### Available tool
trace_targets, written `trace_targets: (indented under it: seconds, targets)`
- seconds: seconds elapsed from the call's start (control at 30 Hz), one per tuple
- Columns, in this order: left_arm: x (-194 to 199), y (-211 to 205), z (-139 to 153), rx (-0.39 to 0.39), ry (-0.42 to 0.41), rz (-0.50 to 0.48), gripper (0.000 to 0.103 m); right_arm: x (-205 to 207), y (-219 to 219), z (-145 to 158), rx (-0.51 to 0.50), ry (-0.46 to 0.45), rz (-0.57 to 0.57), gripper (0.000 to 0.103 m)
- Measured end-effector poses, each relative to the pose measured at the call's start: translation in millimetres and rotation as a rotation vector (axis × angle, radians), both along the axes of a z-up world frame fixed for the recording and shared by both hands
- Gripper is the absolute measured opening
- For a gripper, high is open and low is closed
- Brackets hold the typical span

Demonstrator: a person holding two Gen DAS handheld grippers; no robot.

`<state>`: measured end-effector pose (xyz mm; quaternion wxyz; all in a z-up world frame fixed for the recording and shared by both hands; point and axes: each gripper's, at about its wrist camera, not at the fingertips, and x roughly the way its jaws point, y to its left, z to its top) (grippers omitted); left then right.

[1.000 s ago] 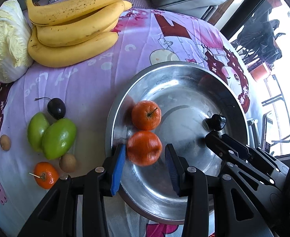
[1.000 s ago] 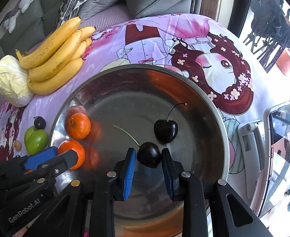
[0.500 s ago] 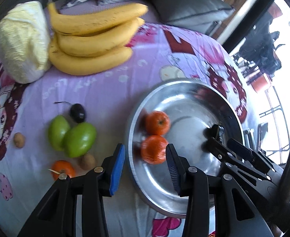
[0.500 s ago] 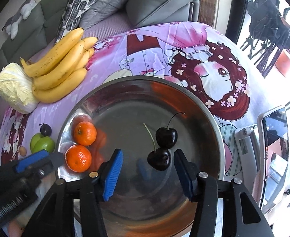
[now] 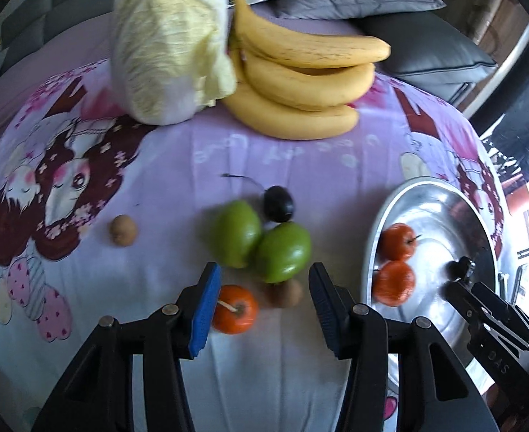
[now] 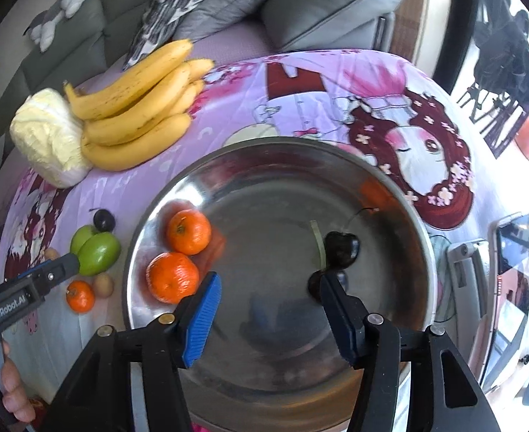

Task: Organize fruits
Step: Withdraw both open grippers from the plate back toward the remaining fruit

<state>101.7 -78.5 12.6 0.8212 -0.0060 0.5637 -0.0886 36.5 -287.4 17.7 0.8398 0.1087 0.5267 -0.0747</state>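
Steel bowl (image 6: 390, 187) is holding two cherries (image 6: 343, 248); right gripper (image 6: 268, 298), jaws apart, is hovering empty. Left gripper (image 5: 262, 288), jaws just opening, is straddling a small orange (image 5: 233, 309).

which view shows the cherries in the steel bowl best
The right wrist view. One cherry lies in full sight on the steel bowl floor; a second is half hidden behind a finger of the right gripper. In the left wrist view only one dark, blurred cherry shows.

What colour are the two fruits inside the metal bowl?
Orange fruits; right wrist view shows it best.
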Motion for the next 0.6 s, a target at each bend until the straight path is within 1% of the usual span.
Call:
trace_targets:
  seconds: [0.17,0.4,0.43,0.47,0.5,0.53,0.57,0.6]
  targets:
    - [-1.9,7.6,-4.9,0.003,0.018,0.003,0.052,1.4,13.1,-0.1,-0.001,-0.003,0.04,0.061]
    - [-2.4,6.1,-6.3,0.008,0.023,-0.001,0.055,0.9,14.2,-1.6,-0.006,0.002,0.04,0.061]
    - [-2.0,5.7,-6.9,0.01,0.024,-0.001,0.055,1.2,13.7,-2.1,-0.007,0.003,0.037,0.063]
    - [-1.4,5.4,-7.3,0.012,0.025,-0.001,0.057,1.6,12.9,-2.7,-0.006,0.003,0.034,0.072]
    - [-1.2,5.7,-7.8,0.012,0.026,0.001,0.061,1.8,12.3,-3.0,-0.005,0.004,0.031,0.076]
    - [-0.6,5.9,-8.7,0.012,0.028,0.004,0.073,2.1,12.2,-2.9,-0.006,0.003,0.032,0.078]
    - [-0.4,5.9,-9.3,0.012,0.026,0.006,0.078,2.3,12.5,-2.8,-0.007,0.001,0.033,0.078]
    - [-0.4,5.9,-9.3,0.015,0.023,0.006,0.079,2.5,12.9,-3.2,-0.007,0.002,0.033,0.079]
